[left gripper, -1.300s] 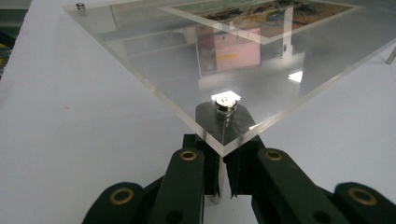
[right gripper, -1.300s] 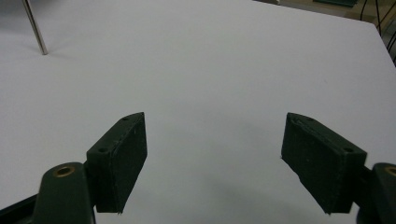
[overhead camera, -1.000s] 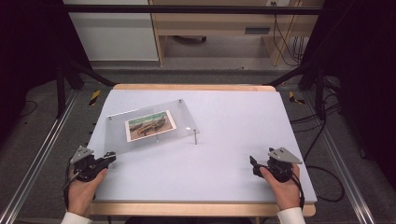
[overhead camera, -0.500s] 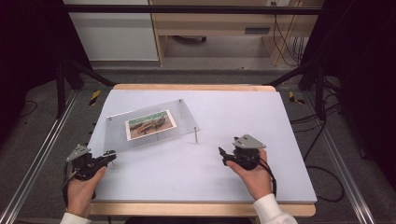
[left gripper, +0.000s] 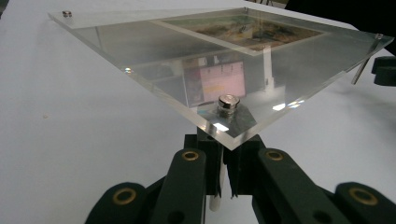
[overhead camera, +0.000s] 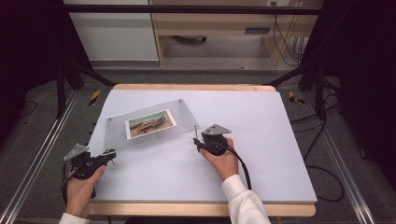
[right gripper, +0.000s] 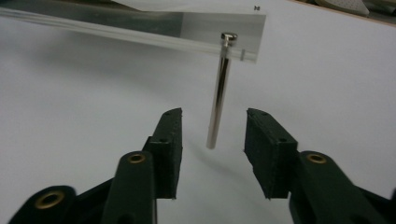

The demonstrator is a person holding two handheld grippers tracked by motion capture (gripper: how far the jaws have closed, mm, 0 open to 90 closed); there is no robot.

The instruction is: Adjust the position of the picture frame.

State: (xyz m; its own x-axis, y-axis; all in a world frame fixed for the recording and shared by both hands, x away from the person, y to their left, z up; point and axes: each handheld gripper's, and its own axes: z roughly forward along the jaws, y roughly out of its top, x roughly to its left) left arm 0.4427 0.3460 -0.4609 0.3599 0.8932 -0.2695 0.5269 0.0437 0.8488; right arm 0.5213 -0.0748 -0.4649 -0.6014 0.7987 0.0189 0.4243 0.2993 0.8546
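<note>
Between the right gripper's point(right gripper: 212, 144) closing, still-spread jaws, the metal leg point(right gripper: 218, 95) hangs upright — left gripper point(left gripper: 224, 161) pinches the acrylic frame's point(left gripper: 140, 70) corner post.

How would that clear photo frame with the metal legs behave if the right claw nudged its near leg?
The clear frame looks rigid: its thick edge stays straight, so it should likely shift as one piece. The thin metal leg hangs clear of the table, between the right claw's open jaws, so a nudge would probably swing the frame about the corner pinched by the left claw.

Beyond our white table point(overhead camera: 261, 163) we see grey floor point(overhead camera: 224, 77), a wooden bench point(overhead camera: 219, 23) (cables point(overhead camera: 285, 42) dangling), dark surroundings.
</note>
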